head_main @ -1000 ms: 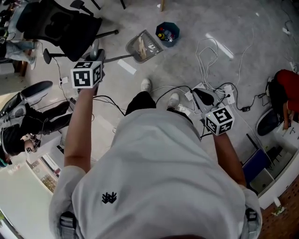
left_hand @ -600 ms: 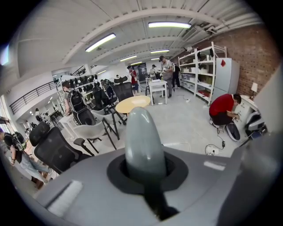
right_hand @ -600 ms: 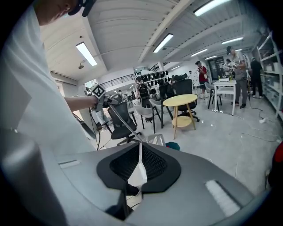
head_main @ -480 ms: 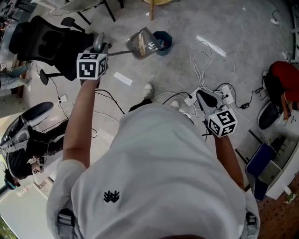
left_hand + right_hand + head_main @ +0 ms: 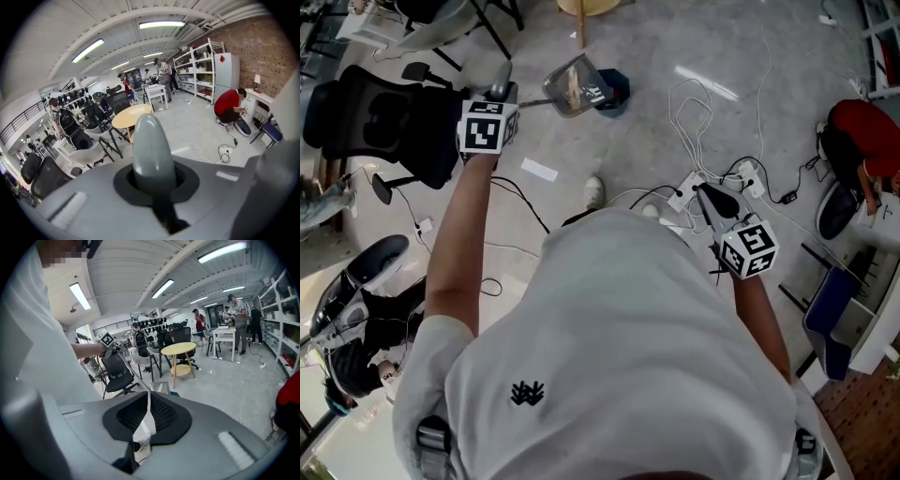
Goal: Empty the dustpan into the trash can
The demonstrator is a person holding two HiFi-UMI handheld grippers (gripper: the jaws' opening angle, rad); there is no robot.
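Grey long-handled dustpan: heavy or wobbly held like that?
Probably tip-heavy: the left gripper clamps only the handle's end, with the grey dustpan far out by the blue trash can. The thin rod looks stiff; the smooth rounded grip might twist.

The right tongs point(image 5: 148, 404) are closed, their black ribbed pads together with nothing between them. Beyond them, above the grey concrete floor point(image 5: 225, 390), a metal dustpan point(image 5: 161, 387) hangs on a long thin handle that runs up to the left tongs point(image 5: 112, 344). A teal trash can point(image 5: 174, 393) is just beside the pan. A round yellow table point(image 5: 178, 348) stands behind.
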